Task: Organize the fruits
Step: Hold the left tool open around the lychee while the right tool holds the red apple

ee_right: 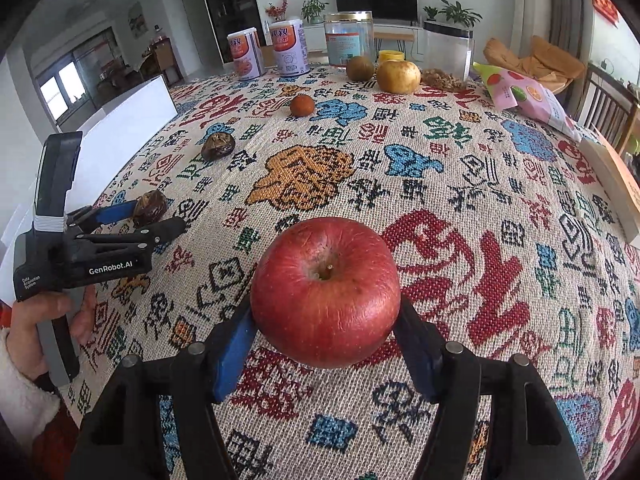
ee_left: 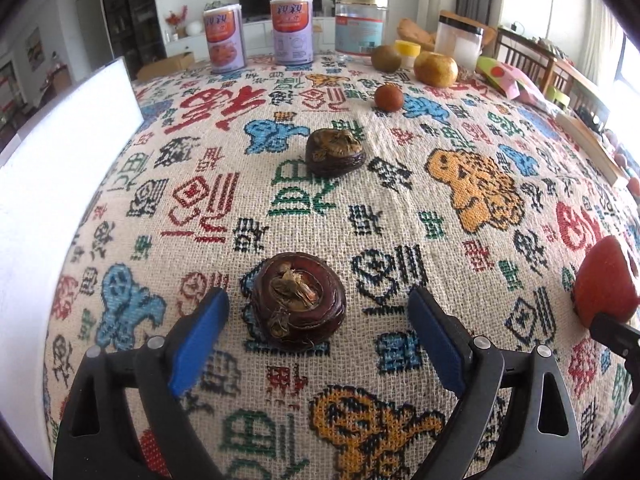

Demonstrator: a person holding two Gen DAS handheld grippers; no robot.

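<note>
The apple [ee_right: 326, 292] sits clamped between the jaws of the right gripper [ee_right: 326, 334], stem dimple up, the blue pads [ee_right: 234, 350] pressed against both its sides; its underside seems just clear of the patterned cloth [ee_right: 460, 184] that covers the counter, though I cannot be sure. To its left, the left gripper [ee_left: 318, 320] has its jaws wide apart, astride a dark brown mangosteen [ee_left: 298, 298] that rests on the cloth, neither pad touching it. A hand [ee_right: 44, 320] in a fluffy white sleeve [ee_right: 24, 396] grips that tool from below. A second mangosteen [ee_left: 335, 152] lies further up the cloth, well apart from the first, and beyond it a small orange-brown fruit [ee_left: 388, 97]. Near the far edge a kiwi [ee_left: 386, 57] and a yellow pear [ee_left: 435, 69] sit close together, with two cans [ee_left: 224, 38], a clear jar [ee_left: 361, 24] and a yellow lid [ee_left: 407, 49] behind them. A pink snack bag [ee_right: 524, 94] lies at the right, and a white board [ee_left: 60, 152] stands along the left edge.
</note>
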